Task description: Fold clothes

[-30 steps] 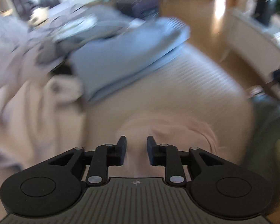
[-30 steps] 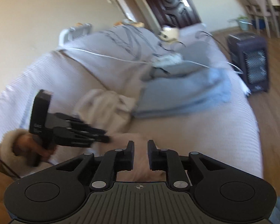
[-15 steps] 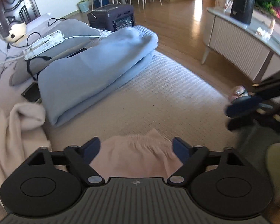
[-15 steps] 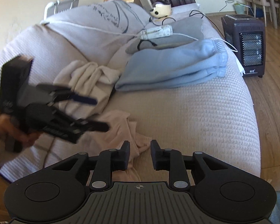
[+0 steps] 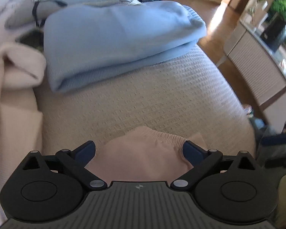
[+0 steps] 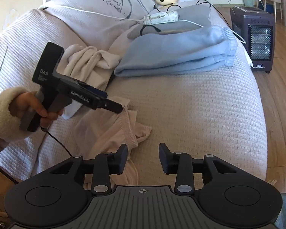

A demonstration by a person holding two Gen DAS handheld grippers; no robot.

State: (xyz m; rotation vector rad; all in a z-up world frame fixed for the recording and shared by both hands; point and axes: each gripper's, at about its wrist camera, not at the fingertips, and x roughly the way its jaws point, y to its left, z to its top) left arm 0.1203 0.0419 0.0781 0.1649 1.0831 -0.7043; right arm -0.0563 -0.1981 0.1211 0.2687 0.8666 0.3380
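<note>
A folded blue garment [image 6: 177,55] lay across the far part of the sofa [image 6: 209,105], with a crumpled cream garment [image 6: 89,63] to its left and a white power strip [image 6: 161,17] behind on a grey cushion. A dark heater [image 6: 255,42] stood on the floor beyond. The pink garment [image 6: 120,131] lay rumpled at the near edge. The left gripper [image 5: 139,150] had just spread wide, the waistband between its jaws without being pinched. The right gripper [image 6: 143,158] had also been opening, half spread, the pink cloth just beside its left finger.
</note>
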